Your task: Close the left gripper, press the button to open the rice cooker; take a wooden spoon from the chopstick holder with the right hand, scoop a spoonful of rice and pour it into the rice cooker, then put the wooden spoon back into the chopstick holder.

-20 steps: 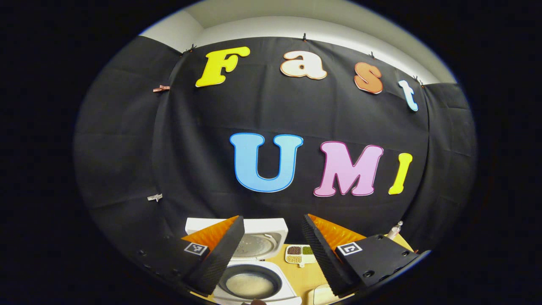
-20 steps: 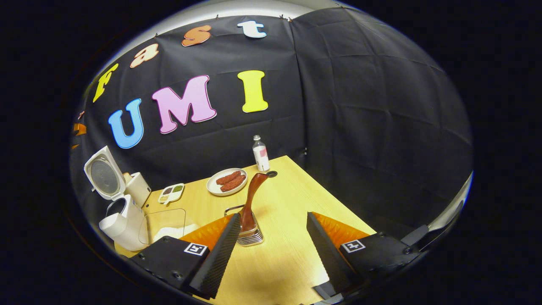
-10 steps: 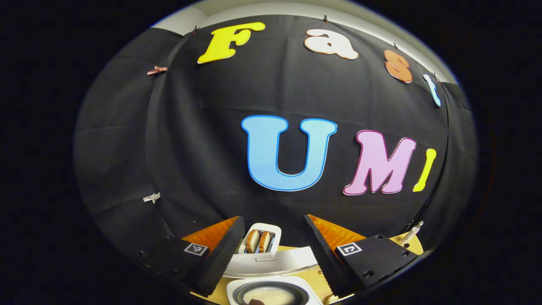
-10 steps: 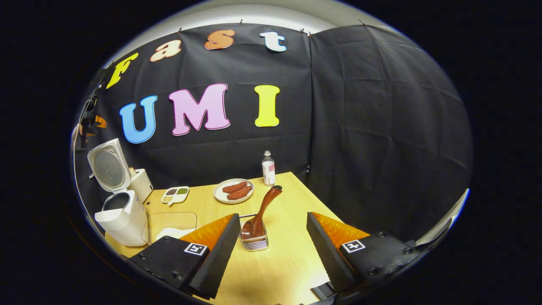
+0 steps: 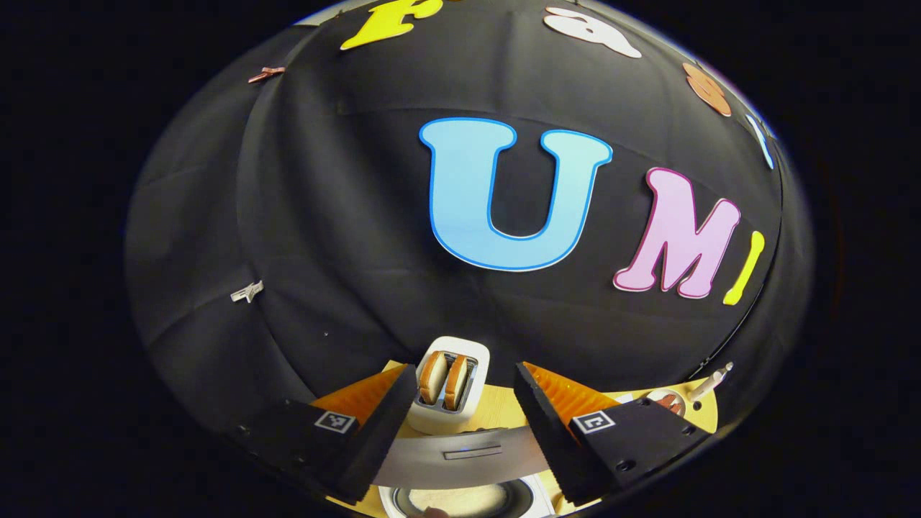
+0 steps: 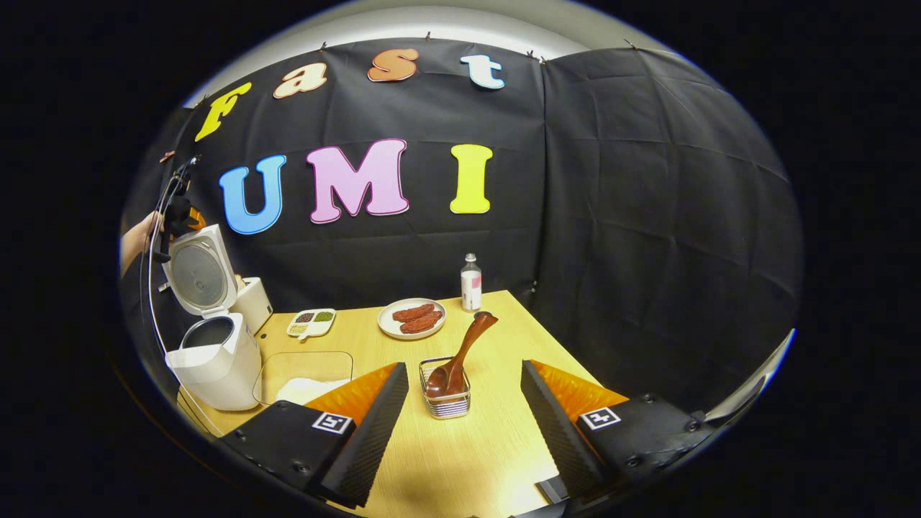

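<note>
Rice cooker [image 6: 212, 345] lid up, wooden spoon [image 6: 460, 352] back in chopstick holder [image 6: 446, 398] mid-desk, both grippers (left [image 5: 460, 421], right [image 6: 464, 424]) gaping empty: task looks done.

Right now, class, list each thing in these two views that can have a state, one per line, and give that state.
rice cooker: lid up, rice in the pot
wooden spoon: leaning in the chopstick holder, bowl end down
left gripper: open, above the cooker
right gripper: open, holding nothing
toaster: two slices in its slots
bottle: upright, capped
</note>
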The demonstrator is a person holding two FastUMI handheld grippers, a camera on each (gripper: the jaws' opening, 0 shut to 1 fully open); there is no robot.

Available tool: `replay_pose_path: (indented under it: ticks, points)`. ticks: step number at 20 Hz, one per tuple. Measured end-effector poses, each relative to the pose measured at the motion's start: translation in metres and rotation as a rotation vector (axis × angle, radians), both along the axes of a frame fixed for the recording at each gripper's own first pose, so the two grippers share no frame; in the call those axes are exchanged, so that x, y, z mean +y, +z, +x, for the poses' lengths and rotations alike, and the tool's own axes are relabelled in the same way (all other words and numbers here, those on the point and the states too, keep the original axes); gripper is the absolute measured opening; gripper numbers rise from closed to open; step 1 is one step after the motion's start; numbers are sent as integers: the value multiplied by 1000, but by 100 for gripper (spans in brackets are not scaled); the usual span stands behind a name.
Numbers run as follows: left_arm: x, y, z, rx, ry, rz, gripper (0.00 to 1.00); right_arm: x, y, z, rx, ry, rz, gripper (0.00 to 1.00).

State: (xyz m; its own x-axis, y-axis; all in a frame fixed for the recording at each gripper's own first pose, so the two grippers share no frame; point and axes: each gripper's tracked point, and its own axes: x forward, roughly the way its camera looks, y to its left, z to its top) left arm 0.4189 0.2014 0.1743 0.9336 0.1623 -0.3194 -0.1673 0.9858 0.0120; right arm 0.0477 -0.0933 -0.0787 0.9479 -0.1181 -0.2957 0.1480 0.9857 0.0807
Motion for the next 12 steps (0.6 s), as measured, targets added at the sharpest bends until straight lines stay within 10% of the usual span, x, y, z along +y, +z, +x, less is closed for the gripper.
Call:
replay_pose_path:
  ticks: [12]
  points:
    - [-36,-74,-100,172,-23,-33,98,33,-15,18,-5,159,85,99]
